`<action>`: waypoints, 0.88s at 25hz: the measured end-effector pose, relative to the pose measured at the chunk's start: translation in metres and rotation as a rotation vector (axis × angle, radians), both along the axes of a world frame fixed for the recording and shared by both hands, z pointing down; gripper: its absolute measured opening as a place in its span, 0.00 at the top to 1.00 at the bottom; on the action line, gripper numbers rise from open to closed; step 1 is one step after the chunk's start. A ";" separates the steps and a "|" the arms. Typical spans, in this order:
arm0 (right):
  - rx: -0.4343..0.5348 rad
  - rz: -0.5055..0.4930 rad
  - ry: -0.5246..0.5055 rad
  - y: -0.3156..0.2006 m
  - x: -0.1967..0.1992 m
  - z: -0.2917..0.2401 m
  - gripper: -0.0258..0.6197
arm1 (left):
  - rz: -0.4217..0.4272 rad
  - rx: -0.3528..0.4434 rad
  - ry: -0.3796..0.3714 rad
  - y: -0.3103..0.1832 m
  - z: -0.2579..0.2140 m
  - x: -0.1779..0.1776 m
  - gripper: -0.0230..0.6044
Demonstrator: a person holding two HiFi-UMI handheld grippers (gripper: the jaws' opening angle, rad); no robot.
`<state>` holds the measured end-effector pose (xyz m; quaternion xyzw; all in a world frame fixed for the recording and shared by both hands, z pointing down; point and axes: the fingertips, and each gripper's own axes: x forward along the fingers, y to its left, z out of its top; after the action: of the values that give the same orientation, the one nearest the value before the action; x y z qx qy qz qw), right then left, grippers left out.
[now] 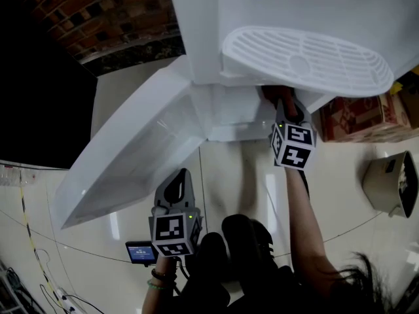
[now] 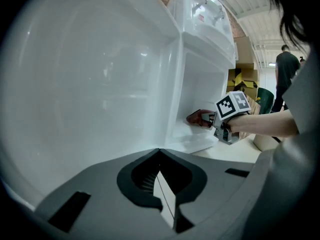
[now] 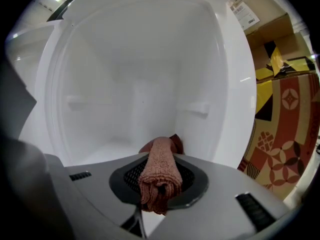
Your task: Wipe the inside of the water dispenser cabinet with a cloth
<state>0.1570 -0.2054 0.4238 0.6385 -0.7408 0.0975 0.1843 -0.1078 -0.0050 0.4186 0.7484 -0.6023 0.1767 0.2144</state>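
Note:
The white water dispenser's lower cabinet (image 3: 140,84) stands with its door (image 1: 131,162) swung out to the left. My right gripper (image 3: 161,156) reaches into the cabinet mouth, shut on a rolled reddish-brown cloth (image 3: 160,171) whose far end touches the cabinet floor. From the head view the right gripper (image 1: 283,106) sits under the drip tray (image 1: 308,61), the cloth (image 1: 272,94) just showing. My left gripper (image 1: 178,178) hangs low beside the door's inner face (image 2: 90,84), shut with nothing in it. In the left gripper view the right gripper (image 2: 210,119) and cloth (image 2: 198,118) show at the cabinet.
Cardboard boxes (image 1: 353,116) stand right of the dispenser, close to the cabinet wall (image 3: 285,109). A pale bin (image 1: 393,182) sits on the tiled floor at right. A small screen device (image 1: 141,252) and cables (image 1: 39,267) lie at lower left. A person (image 2: 286,69) stands far behind.

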 end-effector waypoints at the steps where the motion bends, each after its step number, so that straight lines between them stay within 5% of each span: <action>1: 0.026 -0.014 -0.008 0.001 -0.003 -0.010 0.85 | 0.001 0.000 0.000 0.000 0.000 0.001 0.96; 8: 0.413 -0.080 0.008 0.030 -0.013 -0.167 0.85 | 0.007 0.005 -0.001 -0.002 -0.001 0.005 0.96; 11: 0.486 -0.068 0.045 0.041 -0.006 -0.197 0.85 | 0.013 0.007 0.000 -0.001 -0.002 0.009 0.96; 16: 0.396 -0.021 0.084 0.035 0.011 -0.158 0.85 | 0.007 0.008 0.004 -0.001 -0.002 0.009 0.96; 22: 0.084 -0.005 0.026 0.048 0.023 -0.028 0.85 | -0.013 0.010 0.005 0.005 -0.004 0.003 0.96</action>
<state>0.1796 -0.1571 0.3960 0.6451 -0.7434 0.0574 0.1673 -0.1044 -0.0001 0.4145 0.7461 -0.6072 0.1704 0.2135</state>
